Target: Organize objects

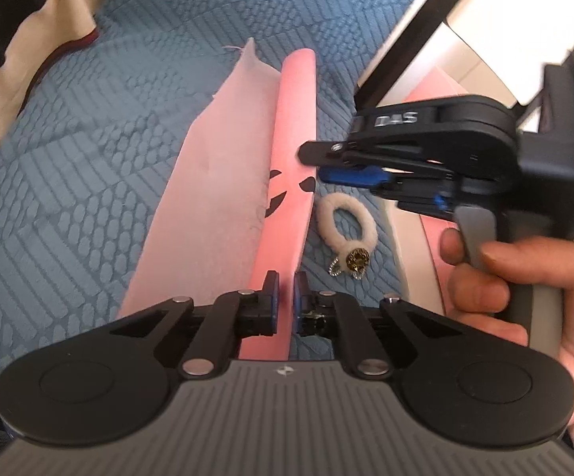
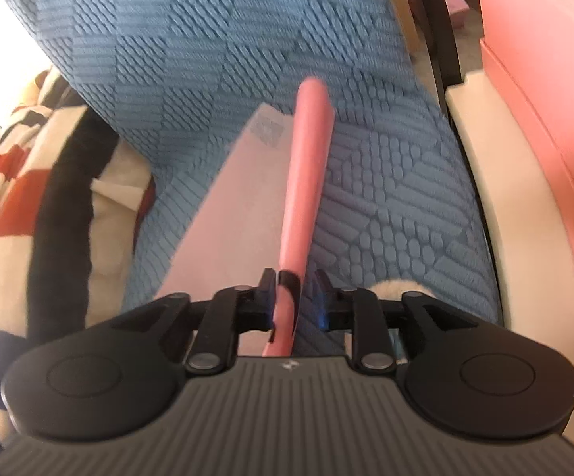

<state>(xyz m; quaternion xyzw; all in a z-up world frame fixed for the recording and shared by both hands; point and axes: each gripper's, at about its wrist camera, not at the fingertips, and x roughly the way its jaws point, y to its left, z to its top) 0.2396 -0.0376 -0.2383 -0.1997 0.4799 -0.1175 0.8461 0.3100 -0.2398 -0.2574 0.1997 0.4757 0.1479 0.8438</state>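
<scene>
A flat pink case (image 1: 293, 127) with black marks stands on edge over the blue quilted cover, and a pale pink sheet (image 1: 215, 166) hangs off its left side. My left gripper (image 1: 286, 291) is shut on the case's near edge. In the right wrist view the same pink case (image 2: 307, 166) runs between the jaws of my right gripper (image 2: 295, 285). Its left finger rests against the case and the right finger stands off with a gap. A person's hand holds the right gripper (image 1: 316, 164) at the case's right side. A fluffy white hair tie (image 1: 346, 224) with a gold charm lies beside it.
The blue quilted cover (image 1: 88, 150) spreads under everything. A black, cream and red striped blanket (image 2: 29, 206) is bunched at the left. Pink and cream furniture (image 2: 533, 158) and a dark chair leg (image 2: 442, 31) border the right side.
</scene>
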